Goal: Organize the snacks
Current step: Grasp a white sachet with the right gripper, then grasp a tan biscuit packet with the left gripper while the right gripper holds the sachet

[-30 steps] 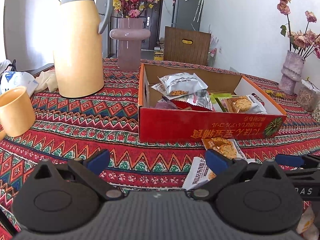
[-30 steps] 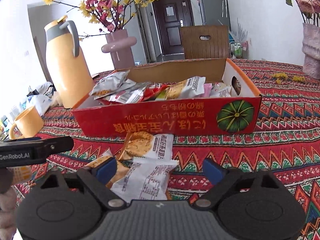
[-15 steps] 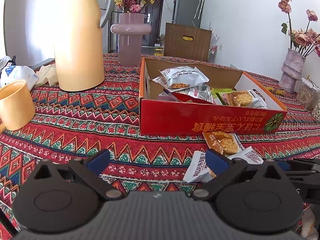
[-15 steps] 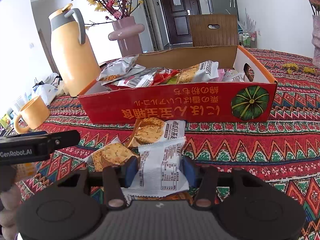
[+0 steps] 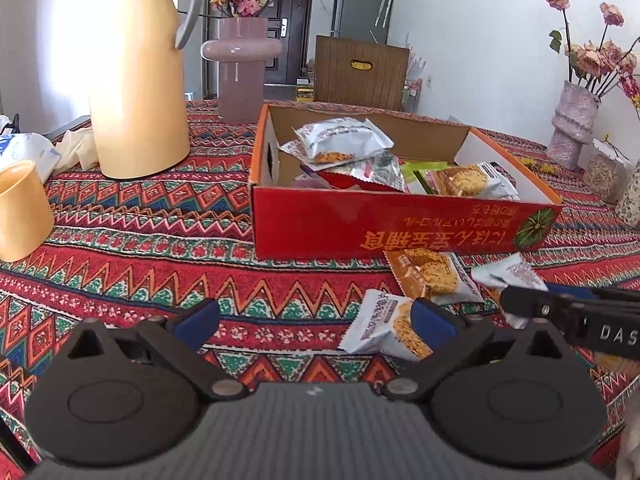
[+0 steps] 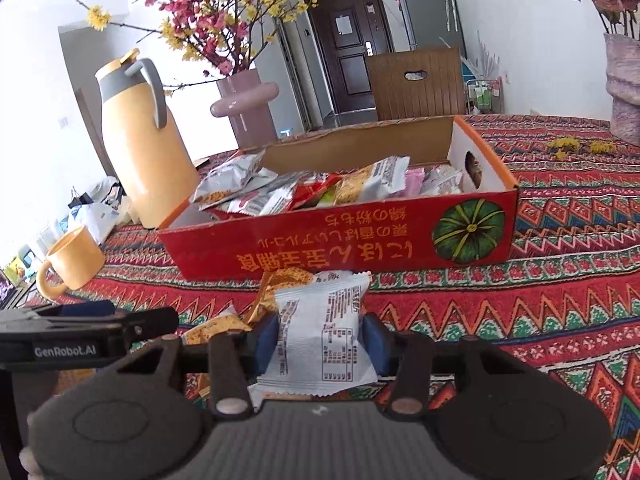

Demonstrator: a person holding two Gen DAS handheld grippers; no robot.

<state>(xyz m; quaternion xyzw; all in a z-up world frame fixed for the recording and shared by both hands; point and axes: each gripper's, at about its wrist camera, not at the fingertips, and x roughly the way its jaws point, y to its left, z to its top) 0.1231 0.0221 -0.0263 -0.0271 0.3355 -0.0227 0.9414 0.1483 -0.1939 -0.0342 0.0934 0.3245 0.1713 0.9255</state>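
An open red cardboard box (image 5: 400, 228) holds several snack packets on the patterned tablecloth. In front of it lie loose packets: an orange cake packet (image 5: 428, 276) and a white one (image 5: 380, 328) beside my left gripper's right finger. My left gripper (image 5: 314, 320) hangs open over bare cloth with nothing between its fingers. My right gripper (image 6: 320, 344) is closing its jaws, and both pads press the sides of a white snack packet (image 6: 324, 316) just short of the box (image 6: 320, 248). More orange packets (image 6: 216, 326) lie to its left.
A tall yellow thermos jug (image 5: 140, 92) and a yellow mug (image 5: 20, 208) stand to the left of the box. A pink vase (image 5: 240, 68) is behind them, a second vase with dried roses (image 5: 572, 124) at the far right, and a wooden chair (image 5: 360, 72) beyond the table.
The right gripper's jaws have gone from wide open to closed on the white packet. The left gripper has stayed open and has hardly moved.
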